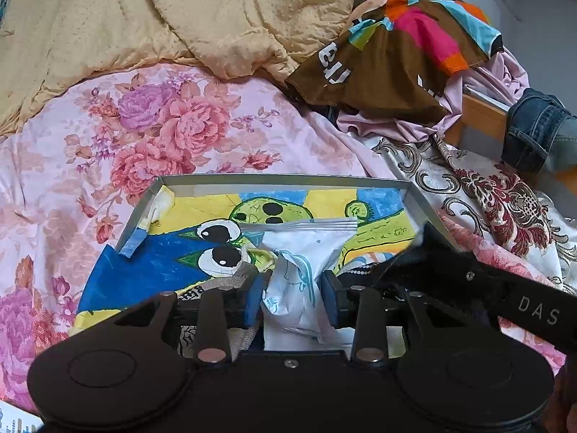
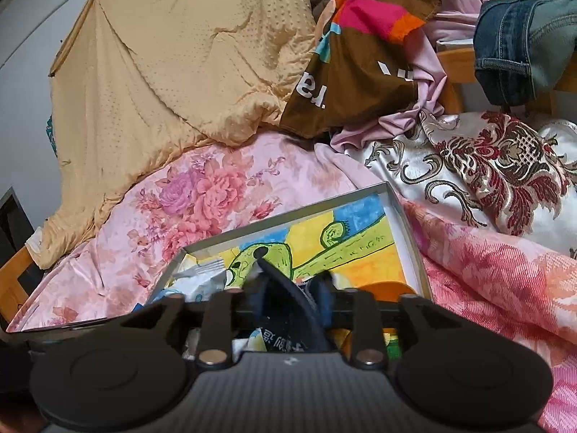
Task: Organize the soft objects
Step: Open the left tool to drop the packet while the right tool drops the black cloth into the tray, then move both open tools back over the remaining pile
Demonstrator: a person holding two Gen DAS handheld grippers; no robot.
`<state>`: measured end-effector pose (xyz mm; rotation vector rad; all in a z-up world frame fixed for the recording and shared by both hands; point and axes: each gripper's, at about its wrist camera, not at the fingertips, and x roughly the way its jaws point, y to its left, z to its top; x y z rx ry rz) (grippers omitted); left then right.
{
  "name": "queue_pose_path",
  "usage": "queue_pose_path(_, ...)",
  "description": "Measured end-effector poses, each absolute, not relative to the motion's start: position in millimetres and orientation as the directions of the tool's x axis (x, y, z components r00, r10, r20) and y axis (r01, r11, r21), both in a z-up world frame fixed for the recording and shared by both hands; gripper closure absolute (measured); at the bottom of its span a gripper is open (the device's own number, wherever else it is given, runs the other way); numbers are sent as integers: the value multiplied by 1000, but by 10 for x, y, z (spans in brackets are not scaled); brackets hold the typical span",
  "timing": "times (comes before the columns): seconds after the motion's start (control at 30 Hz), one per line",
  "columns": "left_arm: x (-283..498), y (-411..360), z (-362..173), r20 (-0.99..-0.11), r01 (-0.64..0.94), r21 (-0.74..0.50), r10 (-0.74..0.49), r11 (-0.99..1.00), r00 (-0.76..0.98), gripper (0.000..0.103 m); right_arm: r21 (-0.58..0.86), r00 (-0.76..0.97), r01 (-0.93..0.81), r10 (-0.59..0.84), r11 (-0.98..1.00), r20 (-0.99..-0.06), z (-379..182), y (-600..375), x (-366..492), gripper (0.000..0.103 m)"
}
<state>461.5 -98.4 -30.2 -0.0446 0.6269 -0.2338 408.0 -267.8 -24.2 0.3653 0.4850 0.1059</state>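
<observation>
The left tongs (image 1: 294, 294) straddle a crumpled white plastic packet with pale blue print (image 1: 299, 270). Its blue pads (image 1: 254, 297) are at the packet's sides, though whether they press I cannot tell. The packet's long axis runs straight ahead, its sealed end lying in the shallow grey-rimmed cardboard box lined with a bright cartoon drawing (image 1: 274, 179). The right tongs (image 2: 288, 301) are part spread around a dark fabric strap with white lettering (image 2: 285, 310), over the same box's right side on the pink floral bedspread (image 1: 173, 122). Judged so, each hand is nearest its own item, and both need only let go.
</observation>
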Motion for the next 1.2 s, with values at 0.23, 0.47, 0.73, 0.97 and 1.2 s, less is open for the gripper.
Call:
queue_pose_path(0.23,4618,-970,-297,-564,197,-121,-231,973,792,59,371,871,0,182,929,-456,-257,-2694,4094,49)
queue_pose_path(0.47,4588,-942,-293,-559,201,-110,-228,973,797,49,393,861,35,172,919,-478,-273,-2788,4111,37)
queue_pose_path(0.73,4496,-909,-207,-545,195,-93,-213,977,811,35,385,867,40,160,922,-472,-201,-2826,4068,21)
queue_pose_path(0.97,4343,-803,-21,-520,163,-88,-184,983,834,21,351,883,35,136,936,-448,-22,-2847,3925,12)
queue_pose_path(1.2,4064,-658,276,-492,128,-95,-158,987,856,14,304,905,-6,134,953,-403,246,-2772,3657,1)
